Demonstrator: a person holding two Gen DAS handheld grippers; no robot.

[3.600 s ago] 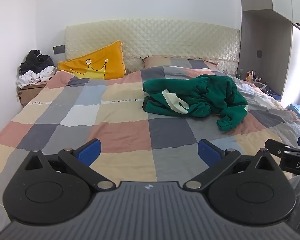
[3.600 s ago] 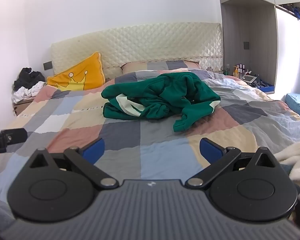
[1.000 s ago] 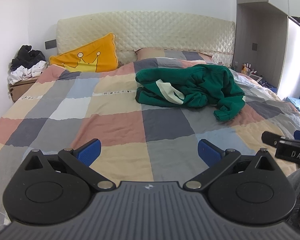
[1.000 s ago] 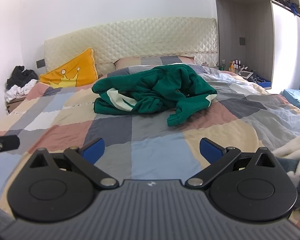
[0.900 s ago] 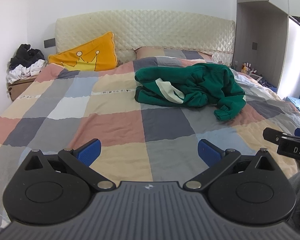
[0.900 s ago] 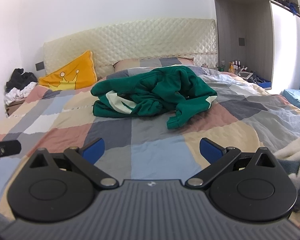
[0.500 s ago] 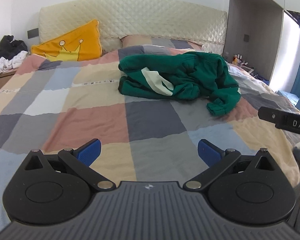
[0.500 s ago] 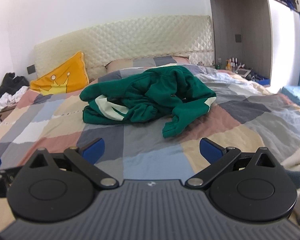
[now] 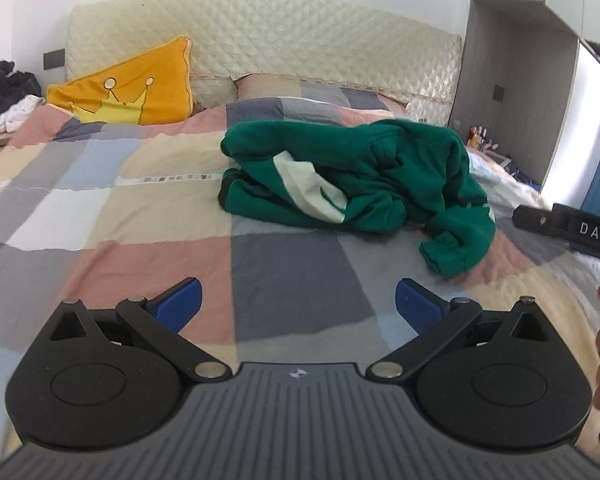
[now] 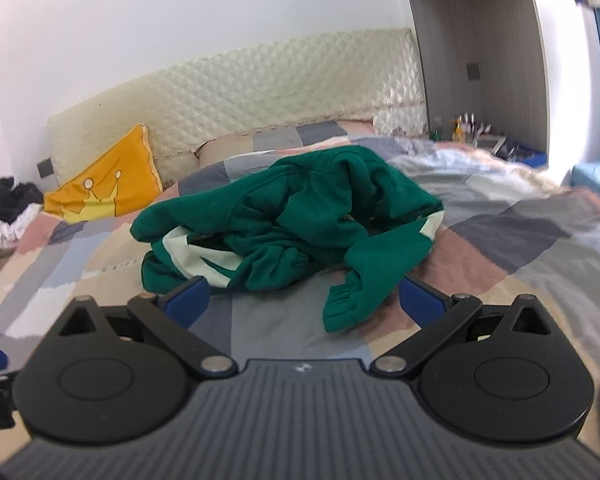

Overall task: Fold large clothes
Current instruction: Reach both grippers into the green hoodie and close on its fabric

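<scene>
left gripper [image 9: 298, 306] fingers spread wide, empty, right gripper [image 10: 305, 298] likewise, near green sweatshirt [image 10: 292, 220]

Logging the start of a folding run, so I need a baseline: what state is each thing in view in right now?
Green sweatshirt: crumpled in a heap on the bed, unfolded, one sleeve trailing toward the camera.
Left gripper: open, empty.
Right gripper: open, empty, sleeve cuff showing between its fingers.
Patchwork bedspread: spread out.
Yellow crown pillow: propped against the headboard.
</scene>
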